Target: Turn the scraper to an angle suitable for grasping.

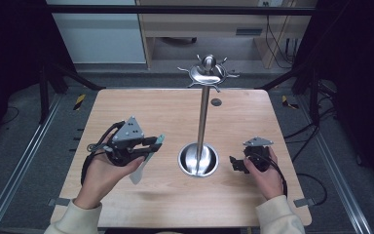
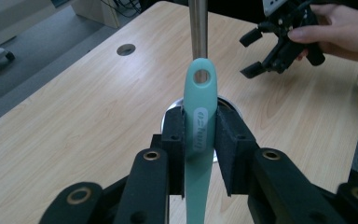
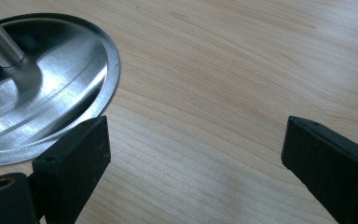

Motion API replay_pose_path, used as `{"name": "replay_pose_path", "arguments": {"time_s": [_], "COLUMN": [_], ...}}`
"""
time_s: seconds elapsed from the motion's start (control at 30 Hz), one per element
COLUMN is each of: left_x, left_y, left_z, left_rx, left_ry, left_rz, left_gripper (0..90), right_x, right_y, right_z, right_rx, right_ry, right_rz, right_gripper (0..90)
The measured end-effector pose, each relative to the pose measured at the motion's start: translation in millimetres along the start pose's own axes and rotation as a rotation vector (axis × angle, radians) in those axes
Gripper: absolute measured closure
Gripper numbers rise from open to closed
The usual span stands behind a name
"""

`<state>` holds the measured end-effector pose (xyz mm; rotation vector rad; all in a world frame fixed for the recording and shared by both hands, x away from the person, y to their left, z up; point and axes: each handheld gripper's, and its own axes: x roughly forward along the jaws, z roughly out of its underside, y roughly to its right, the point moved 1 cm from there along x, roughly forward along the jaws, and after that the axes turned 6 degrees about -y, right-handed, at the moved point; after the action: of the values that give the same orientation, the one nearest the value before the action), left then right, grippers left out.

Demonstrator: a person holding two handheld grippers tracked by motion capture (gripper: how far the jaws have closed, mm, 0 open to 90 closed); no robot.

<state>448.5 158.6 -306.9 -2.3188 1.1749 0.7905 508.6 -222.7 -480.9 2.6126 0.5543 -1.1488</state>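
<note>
Left gripper (image 2: 199, 140) pinches a teal utensil (image 2: 199, 116) by its handle, beside the hook stand (image 1: 202, 122).

The jaws press on both flat sides of the handle, just below its hanging hole, which points toward the stand's pole (image 2: 198, 28). In the high view the utensil's pale blade hangs down toward the table (image 1: 126, 204), left of the stand's steel base (image 1: 198, 161). The right gripper (image 3: 196, 154) hovers low over the wood beside the base, jaws spread wide and holding nothing. The likely job is hanging the utensil on a top hook (image 1: 219, 89). Risks: the smooth handle may swivel in the pads, so the hole misses the thin hook; a knock on the pole could rock the stand, since nothing steadies it.
</note>
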Motion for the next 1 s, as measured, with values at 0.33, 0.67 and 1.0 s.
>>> {"name": "replay_pose_path", "arguments": {"time_s": [0.33,0.67,1.0], "left_x": [-5.9,-12.1,-15.1], "left_y": [3.2,9.5,15.1], "left_z": [-8.6,-14.8,-20.2], "left_rx": [-0.01,-0.019,-0.024], "left_ry": [0.06,0.13,0.166], "left_rz": [-0.022,-0.049,-0.049], "left_gripper": [74.0,74.0,73.9], "right_x": [0.0,-0.1,0.1], "right_y": [0.4,0.5,0.0], "right_z": [0.0,0.1,-0.2], "right_rx": [0.0,-0.002,0.001], "right_ry": [0.005,0.005,0.001], "right_rz": [0.001,0.002,0.0], "right_gripper": [8.4,8.3,8.3]}}
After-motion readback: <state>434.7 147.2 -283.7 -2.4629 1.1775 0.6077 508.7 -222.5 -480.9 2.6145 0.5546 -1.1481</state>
